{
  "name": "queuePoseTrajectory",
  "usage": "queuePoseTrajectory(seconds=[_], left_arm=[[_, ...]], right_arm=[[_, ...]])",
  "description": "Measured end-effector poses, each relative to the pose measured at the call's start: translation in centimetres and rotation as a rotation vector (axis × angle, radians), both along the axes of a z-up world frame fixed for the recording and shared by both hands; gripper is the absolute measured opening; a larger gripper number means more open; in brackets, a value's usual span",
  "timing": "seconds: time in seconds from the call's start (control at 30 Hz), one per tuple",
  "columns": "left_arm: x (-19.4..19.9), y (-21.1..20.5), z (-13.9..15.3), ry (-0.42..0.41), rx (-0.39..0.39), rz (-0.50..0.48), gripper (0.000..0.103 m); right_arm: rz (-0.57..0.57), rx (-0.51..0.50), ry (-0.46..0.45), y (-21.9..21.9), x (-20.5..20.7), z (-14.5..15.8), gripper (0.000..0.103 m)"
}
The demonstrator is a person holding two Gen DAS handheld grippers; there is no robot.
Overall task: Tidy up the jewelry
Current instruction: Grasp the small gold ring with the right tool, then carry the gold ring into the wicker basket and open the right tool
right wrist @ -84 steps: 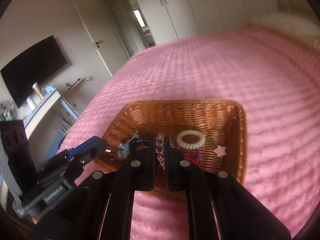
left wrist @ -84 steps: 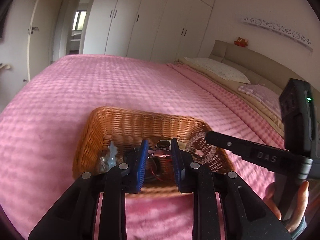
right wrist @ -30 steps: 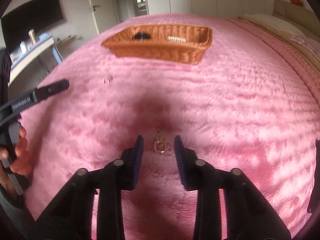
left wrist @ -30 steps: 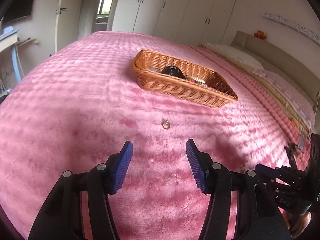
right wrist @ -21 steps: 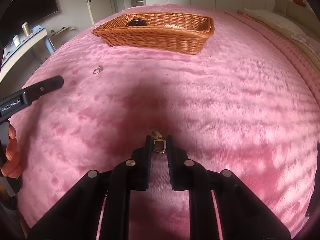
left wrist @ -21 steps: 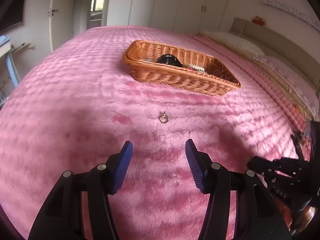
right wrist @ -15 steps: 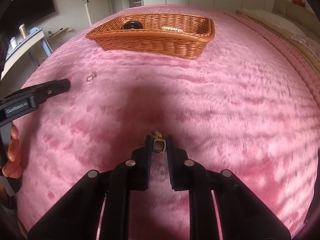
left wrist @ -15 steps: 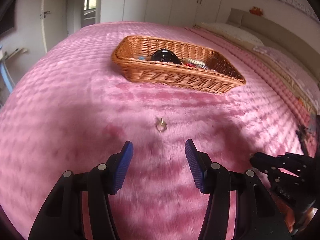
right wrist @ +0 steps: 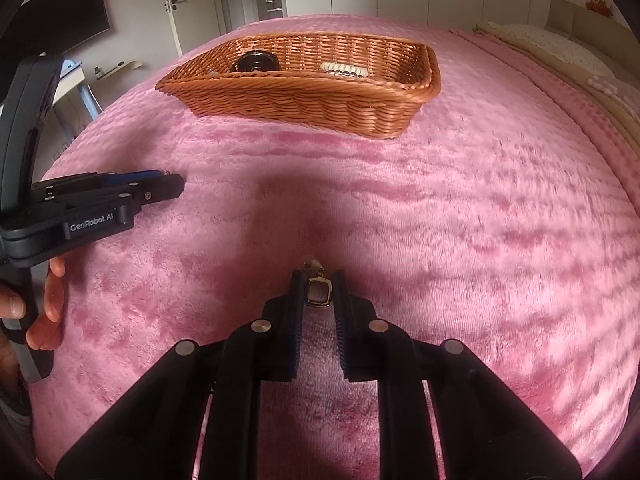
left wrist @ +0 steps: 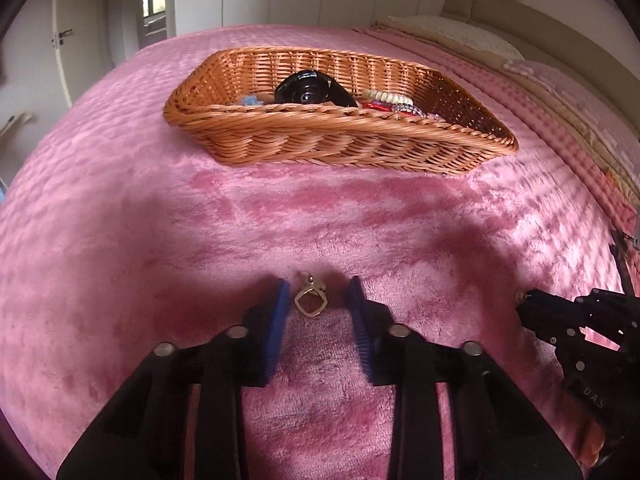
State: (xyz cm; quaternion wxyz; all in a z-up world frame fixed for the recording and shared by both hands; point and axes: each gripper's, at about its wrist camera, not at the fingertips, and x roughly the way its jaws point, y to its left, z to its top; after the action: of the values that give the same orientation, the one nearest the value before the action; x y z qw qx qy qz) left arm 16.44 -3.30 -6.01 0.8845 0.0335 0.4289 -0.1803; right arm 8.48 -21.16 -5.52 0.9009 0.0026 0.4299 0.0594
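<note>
A small gold earring (left wrist: 311,301) lies on the pink bedspread between the blue pads of my left gripper (left wrist: 318,300), which is open around it without touching. My right gripper (right wrist: 318,292) is shut on a second gold earring (right wrist: 318,293), low over the bedspread. The wicker basket (left wrist: 320,140) stands further up the bed and holds a black round item (left wrist: 306,88), a beaded bracelet (left wrist: 388,97) and other jewelry. The basket also shows in the right wrist view (right wrist: 304,96). The left gripper shows from the side in the right wrist view (right wrist: 160,188), and the right gripper at the edge of the left wrist view (left wrist: 524,300).
The bed is covered by a pink plush bedspread (right wrist: 480,208). Pillows (left wrist: 460,34) and a headboard lie at the far right. White wardrobes and a door stand behind the bed. A desk and a wall TV (right wrist: 64,20) are at the left.
My left gripper has come down and forward over the earring, and its jaws have narrowed around it. My right gripper closed on the other earring about 0.7 s ago and still holds it.
</note>
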Motion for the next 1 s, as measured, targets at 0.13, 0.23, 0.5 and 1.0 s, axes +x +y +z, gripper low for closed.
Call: queuePoseTrajectory(seconds=[0.13, 0.23, 0.5, 1.0], left_arm=[[-0.1, -0.1, 0.0, -0.009, 0.008, -0.002, 0.015], [-0.3, -0.2, 0.1, -0.021, 0.014, -0.004, 0.015], [-1.3, 0.3, 1.2, -0.074, -0.024, 0.001, 0.015], [-3.9, 1.2, 6.6, -0.174, -0.123, 0.009, 0.015]], right_arm=[[0.002, 0.019, -0.005, -0.3, -0.1, 0.0, 0.013], [0.007, 0.035, -0.013, -0.5, -0.2, 0.1, 0.013], [0.014, 0.076, -0.071, -1.0, -1.4, 1.1, 0.013], [0.014, 0.107, -0.236, -1.8, -3.2, 7.1, 0.013]])
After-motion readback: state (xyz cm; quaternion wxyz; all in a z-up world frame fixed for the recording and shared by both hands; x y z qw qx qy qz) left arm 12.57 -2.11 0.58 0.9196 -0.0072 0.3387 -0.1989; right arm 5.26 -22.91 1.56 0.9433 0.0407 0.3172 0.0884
